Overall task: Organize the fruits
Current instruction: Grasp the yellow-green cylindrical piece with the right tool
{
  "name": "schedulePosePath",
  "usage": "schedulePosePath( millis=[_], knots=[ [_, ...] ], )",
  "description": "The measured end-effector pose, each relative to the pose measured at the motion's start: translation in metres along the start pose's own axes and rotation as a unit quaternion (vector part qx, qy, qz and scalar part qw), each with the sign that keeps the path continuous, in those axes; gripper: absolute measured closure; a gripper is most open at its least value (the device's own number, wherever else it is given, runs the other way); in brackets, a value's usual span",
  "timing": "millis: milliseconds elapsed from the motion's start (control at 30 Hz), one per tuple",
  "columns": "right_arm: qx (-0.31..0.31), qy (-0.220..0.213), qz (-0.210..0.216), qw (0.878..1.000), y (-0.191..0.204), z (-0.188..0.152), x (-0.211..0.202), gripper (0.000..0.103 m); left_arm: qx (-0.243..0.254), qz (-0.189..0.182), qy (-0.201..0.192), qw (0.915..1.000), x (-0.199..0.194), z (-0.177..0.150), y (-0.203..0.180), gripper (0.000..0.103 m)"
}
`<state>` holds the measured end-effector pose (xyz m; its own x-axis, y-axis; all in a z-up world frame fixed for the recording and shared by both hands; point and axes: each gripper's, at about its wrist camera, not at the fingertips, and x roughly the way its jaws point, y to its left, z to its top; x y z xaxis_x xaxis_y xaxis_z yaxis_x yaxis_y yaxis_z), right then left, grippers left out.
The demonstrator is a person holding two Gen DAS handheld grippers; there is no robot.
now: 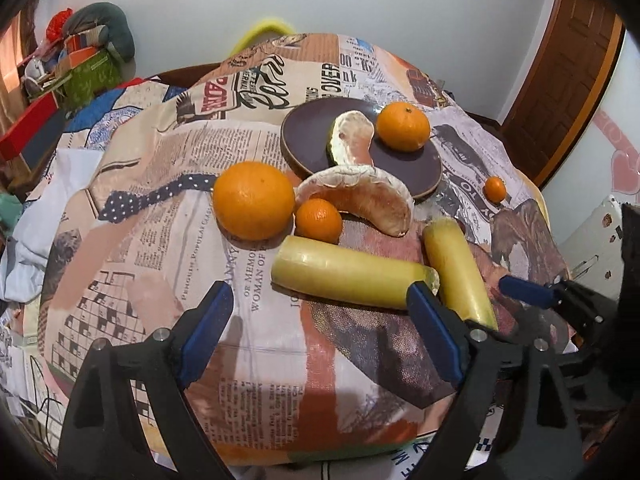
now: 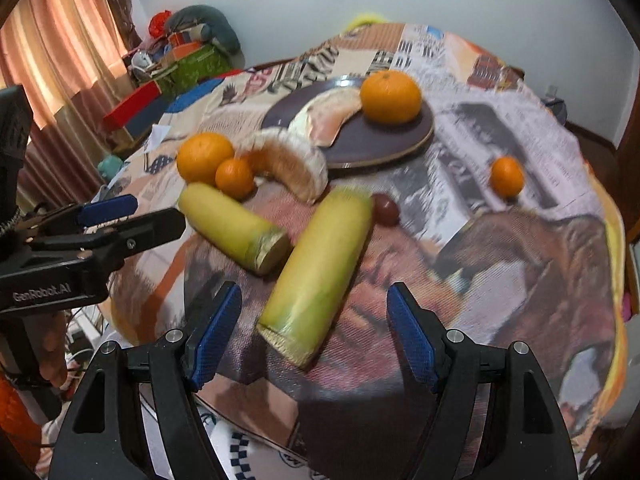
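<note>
A dark plate (image 1: 316,132) (image 2: 384,140) holds an orange (image 1: 403,126) (image 2: 391,97) and a pomelo segment (image 1: 352,136) (image 2: 328,116). On the cloth lie a large orange (image 1: 253,200) (image 2: 205,157), a small tangerine (image 1: 319,220) (image 2: 235,178), another pomelo segment (image 1: 368,196) (image 2: 288,164), two yellow-green stalk pieces (image 1: 348,272) (image 2: 320,268) (image 1: 458,272) (image 2: 236,228), a lone tangerine (image 1: 495,189) (image 2: 507,177) and a dark grape (image 2: 385,209). My left gripper (image 1: 320,320) is open and empty before one stalk. My right gripper (image 2: 314,320) is open around the other stalk's near end.
The table has a newspaper-print cloth (image 1: 160,200) (image 2: 520,260). Boxes and bags are piled at the back left (image 1: 80,64) (image 2: 180,56). A wooden door (image 1: 568,64) is at the right. A curtain (image 2: 60,40) hangs at the left.
</note>
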<state>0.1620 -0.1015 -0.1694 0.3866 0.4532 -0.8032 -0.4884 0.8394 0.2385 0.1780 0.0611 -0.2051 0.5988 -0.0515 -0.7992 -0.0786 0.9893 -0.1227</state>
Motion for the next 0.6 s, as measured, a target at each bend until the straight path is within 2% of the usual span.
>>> schedulePosePath(
  millis=[100,200,300,400,600],
  knots=[
    [-0.007,0.01,0.002,1.0,0.002,-0.005,0.005,0.051,-0.001,-0.001,0.002,1.0,0.004,0.001,-0.004,0.014],
    [-0.006,0.008,0.025,1.0,0.001,-0.01,0.002,0.062,-0.004,0.0,0.009,1.0,0.011,0.003,-0.011,0.014],
    [-0.014,0.0,0.017,1.0,0.0,-0.014,-0.004,0.065,-0.014,0.003,0.017,0.9997,0.02,0.006,-0.017,0.014],
    [-0.017,-0.007,0.007,1.0,-0.006,-0.016,-0.01,0.068,-0.011,0.011,0.009,0.9998,0.025,0.01,-0.029,0.013],
    [-0.004,-0.017,-0.004,1.0,-0.026,-0.018,-0.02,0.069,-0.003,0.061,0.009,0.9981,0.042,0.015,-0.05,0.005]
  ],
)
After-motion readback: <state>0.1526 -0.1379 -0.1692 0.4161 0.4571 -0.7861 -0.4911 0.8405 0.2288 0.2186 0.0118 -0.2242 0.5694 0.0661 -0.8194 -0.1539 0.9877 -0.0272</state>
